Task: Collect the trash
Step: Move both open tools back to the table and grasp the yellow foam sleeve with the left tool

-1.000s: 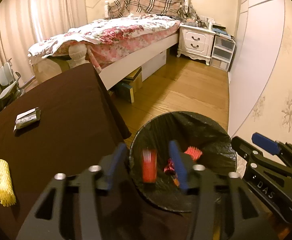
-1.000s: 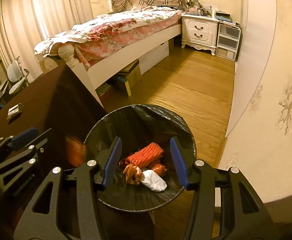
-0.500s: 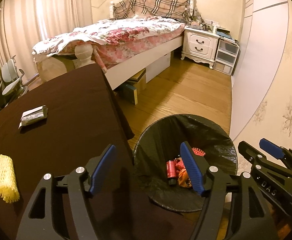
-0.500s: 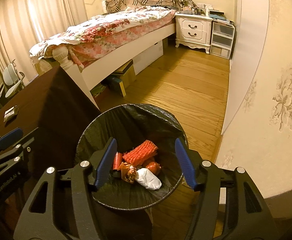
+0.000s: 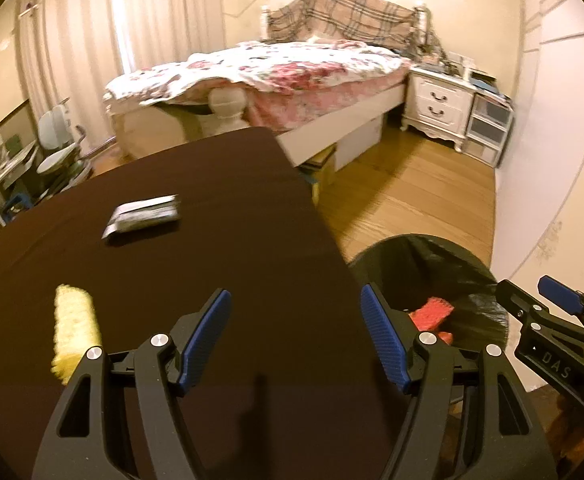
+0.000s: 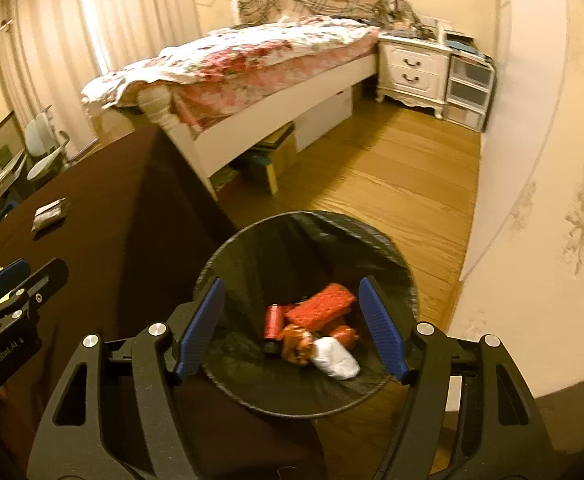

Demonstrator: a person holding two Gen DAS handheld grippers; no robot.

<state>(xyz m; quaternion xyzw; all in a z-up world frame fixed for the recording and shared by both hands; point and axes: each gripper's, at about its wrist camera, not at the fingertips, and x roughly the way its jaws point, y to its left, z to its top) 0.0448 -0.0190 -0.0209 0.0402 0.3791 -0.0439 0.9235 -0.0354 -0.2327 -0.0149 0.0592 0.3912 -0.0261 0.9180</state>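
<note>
A black-lined trash bin (image 6: 312, 236) stands on the floor beside the dark table (image 5: 211, 248). It holds a red can (image 6: 272, 319), a red foam net (image 6: 320, 306), orange wrappers and a white wad (image 6: 336, 362). My right gripper (image 6: 292, 328) is open and empty above the bin. My left gripper (image 5: 295, 336) is open and empty over the table's right edge. A yellow foam net (image 5: 73, 326) lies on the table to its left. A dark wrapper (image 5: 143, 214) lies farther back. The bin also shows in the left wrist view (image 5: 436, 256).
A bed (image 5: 275, 76) with a floral cover stands behind the table. A white nightstand (image 5: 438, 106) and drawer unit stand by the far wall. Wooden floor (image 6: 392, 184) lies between bed and wall. A chair (image 5: 57, 148) stands at far left.
The red can dropped from my left gripper into the bin. My left gripper opened wide and swung left, from over the bin to over the table. My right gripper stayed open above the bin.
</note>
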